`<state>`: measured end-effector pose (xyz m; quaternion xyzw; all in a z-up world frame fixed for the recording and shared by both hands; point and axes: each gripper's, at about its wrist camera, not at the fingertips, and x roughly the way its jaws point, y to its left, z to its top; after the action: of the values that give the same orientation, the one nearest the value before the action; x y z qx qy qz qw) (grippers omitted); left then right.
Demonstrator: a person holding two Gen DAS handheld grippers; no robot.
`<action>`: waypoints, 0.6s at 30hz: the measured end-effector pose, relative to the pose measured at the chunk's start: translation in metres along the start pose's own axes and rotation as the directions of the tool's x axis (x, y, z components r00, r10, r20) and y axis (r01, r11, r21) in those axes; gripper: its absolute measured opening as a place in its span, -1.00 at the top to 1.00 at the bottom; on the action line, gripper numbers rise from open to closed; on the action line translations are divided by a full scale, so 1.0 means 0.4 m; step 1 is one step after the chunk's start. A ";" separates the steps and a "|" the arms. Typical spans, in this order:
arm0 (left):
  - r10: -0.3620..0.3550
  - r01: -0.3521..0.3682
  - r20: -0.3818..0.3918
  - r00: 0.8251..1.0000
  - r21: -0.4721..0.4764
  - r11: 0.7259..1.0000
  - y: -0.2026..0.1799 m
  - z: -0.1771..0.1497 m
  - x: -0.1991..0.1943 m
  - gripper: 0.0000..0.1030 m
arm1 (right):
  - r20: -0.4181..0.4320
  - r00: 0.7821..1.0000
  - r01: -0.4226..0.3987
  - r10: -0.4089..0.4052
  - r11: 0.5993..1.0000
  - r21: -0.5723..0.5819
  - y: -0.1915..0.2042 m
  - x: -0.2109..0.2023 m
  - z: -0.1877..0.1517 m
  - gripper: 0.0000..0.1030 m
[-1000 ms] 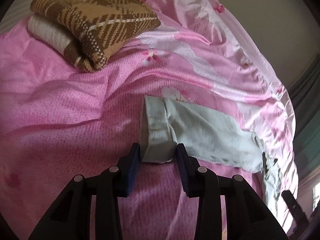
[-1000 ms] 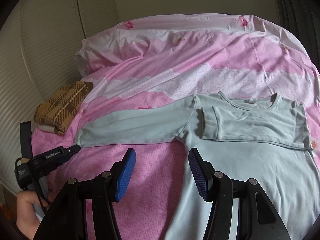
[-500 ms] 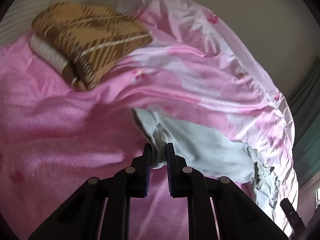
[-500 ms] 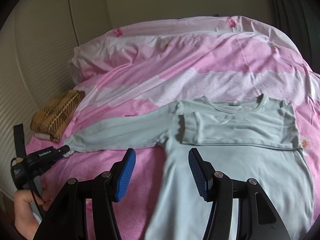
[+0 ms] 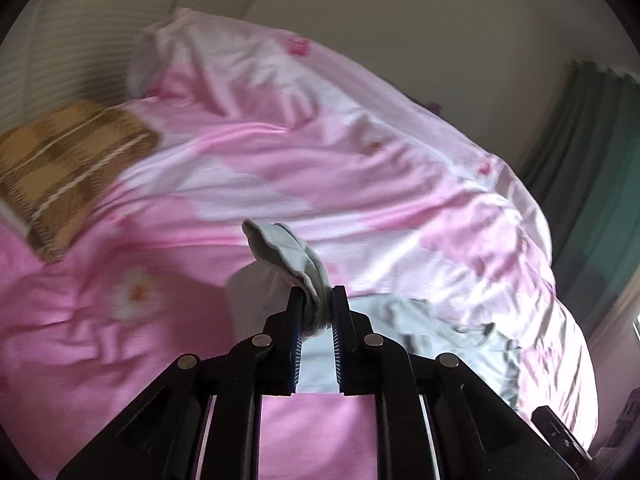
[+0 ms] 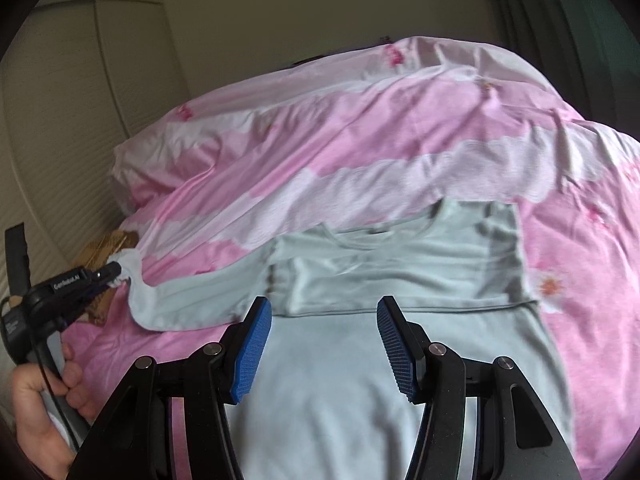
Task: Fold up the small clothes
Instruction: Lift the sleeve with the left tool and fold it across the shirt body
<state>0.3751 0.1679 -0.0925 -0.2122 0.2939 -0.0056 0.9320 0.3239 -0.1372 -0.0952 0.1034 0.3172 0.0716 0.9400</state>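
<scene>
Left gripper (image 5: 316, 312): its jaws, which stood open on either side of the sleeve cuff (image 5: 288, 252) a second ago, are now closed on it, and the cuff has been lifted clear of the pink bedsheet (image 5: 100, 320). In the right wrist view the same gripper (image 6: 114, 270) holds the cuff up at the far left, with the left sleeve (image 6: 200, 300) hanging in a curve back to the shoulder. The sleeve fold is judged to be under way; the cuff next needs carrying across onto the chest.

Right gripper (image 6: 324, 344): jaws wide apart, holding nothing, hovering over the lower body of the pale green long-sleeved shirt (image 6: 360, 380), which lies flat, front up, on the bed. The other sleeve (image 6: 380, 280) already lies folded across the chest, below the neckline.

Beyond the shirt: a rumpled pink and white duvet (image 6: 360, 152) overlaps the collar edge and may catch the cloth. A folded brown plaid blanket (image 5: 68, 168) lies at the far left, well apart from the shirt. A green curtain (image 5: 592, 168) hangs at the far right. Nothing lies between cuff and chest.
</scene>
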 end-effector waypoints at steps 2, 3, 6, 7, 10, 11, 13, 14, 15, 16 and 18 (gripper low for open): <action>-0.020 0.020 -0.008 1.000 0.030 0.999 -0.056 -0.004 0.015 0.72 | 0.006 1.000 0.012 -0.013 1.000 0.018 -0.037 -0.009 0.008 -0.09; -0.027 0.028 -0.013 1.000 0.051 0.998 -0.093 -0.008 0.026 0.72 | 0.008 1.000 0.018 -0.018 0.999 0.032 -0.063 -0.015 0.013 -0.09; -0.052 0.055 -0.032 0.998 0.093 0.994 -0.180 -0.024 0.053 0.72 | 0.012 0.999 0.034 -0.035 0.998 0.059 -0.126 -0.030 0.025 -0.09; -0.057 0.060 -0.038 0.998 0.107 0.992 -0.207 -0.032 0.061 0.72 | 0.014 0.999 0.041 -0.042 0.997 0.062 -0.141 -0.035 0.027 -0.09; -0.078 0.086 -0.060 0.995 0.151 0.985 -0.295 -0.056 0.086 0.72 | 0.024 0.997 0.069 -0.071 0.996 0.063 -0.194 -0.054 0.035 -0.09; -0.084 0.094 -0.067 0.994 0.161 0.983 -0.314 -0.064 0.092 0.72 | 0.028 0.996 0.079 -0.081 0.995 0.060 -0.213 -0.062 0.037 -0.09; -0.092 0.106 -0.081 0.992 0.191 0.976 -0.367 -0.083 0.107 0.72 | 0.028 0.996 0.085 -0.087 0.994 0.062 -0.242 -0.069 0.040 -0.09; -0.094 0.109 -0.085 0.992 0.204 0.973 -0.387 -0.091 0.112 0.72 | 0.025 0.996 0.089 -0.091 0.994 0.067 -0.259 -0.072 0.041 -0.09; -0.098 0.116 -0.093 0.991 0.219 0.969 -0.415 -0.102 0.121 0.72 | 0.023 0.995 0.093 -0.094 0.993 0.072 -0.277 -0.075 0.040 -0.09; -0.102 0.123 -0.100 0.990 0.230 0.965 -0.435 -0.111 0.128 0.72 | 0.021 0.995 0.097 -0.099 0.992 0.077 -0.293 -0.077 0.040 -0.09; -0.106 0.133 -0.115 0.988 0.254 0.958 -0.481 -0.132 0.144 0.72 | 0.020 0.994 0.105 -0.107 0.991 0.089 -0.331 -0.084 0.037 -0.09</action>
<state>0.4158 -0.0358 -0.0860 -0.1048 0.3237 -0.1111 0.9337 0.3158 -0.2744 -0.0959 0.1286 0.3134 0.0064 0.9408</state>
